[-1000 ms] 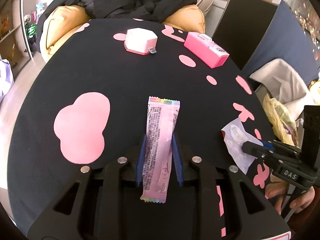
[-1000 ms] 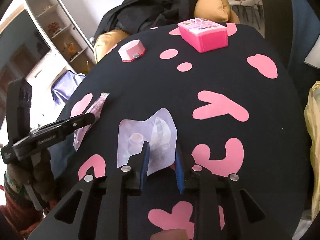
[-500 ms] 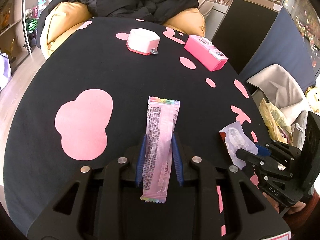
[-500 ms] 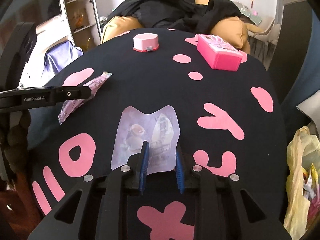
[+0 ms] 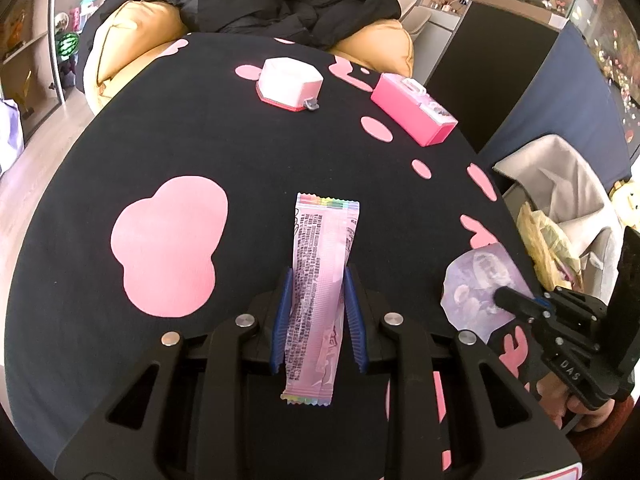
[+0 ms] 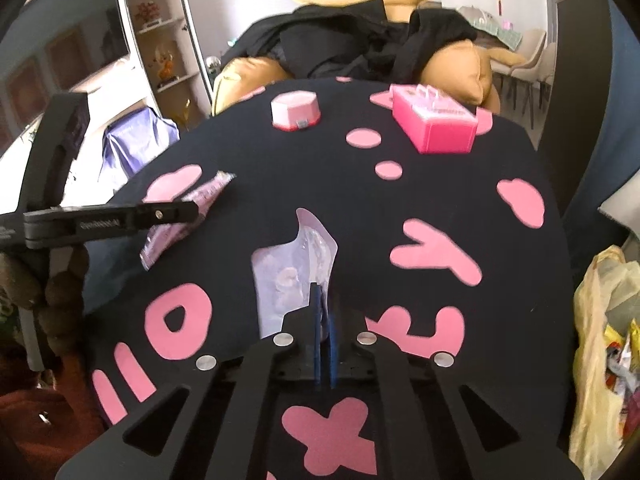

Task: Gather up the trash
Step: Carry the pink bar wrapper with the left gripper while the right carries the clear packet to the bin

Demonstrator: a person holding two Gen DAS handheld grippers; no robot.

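My left gripper is shut on a long pink snack wrapper that lies lengthwise between its blue pads, over the black table. My right gripper is shut on a pale clear plastic wrapper, its blue pads nearly together on the wrapper's right edge, which folds upward. The right gripper also shows in the left wrist view, pinching that wrapper. The left gripper and pink wrapper show at the left of the right wrist view.
A white and red hexagonal box and a pink box stand at the table's far side. A yellow trash bag hangs beside the table's right edge. A sofa with black clothes lies beyond the table.
My right gripper has closed from a wide grip to nearly shut on the clear wrapper, folding its edge up. The left gripper still holds the pink wrapper.
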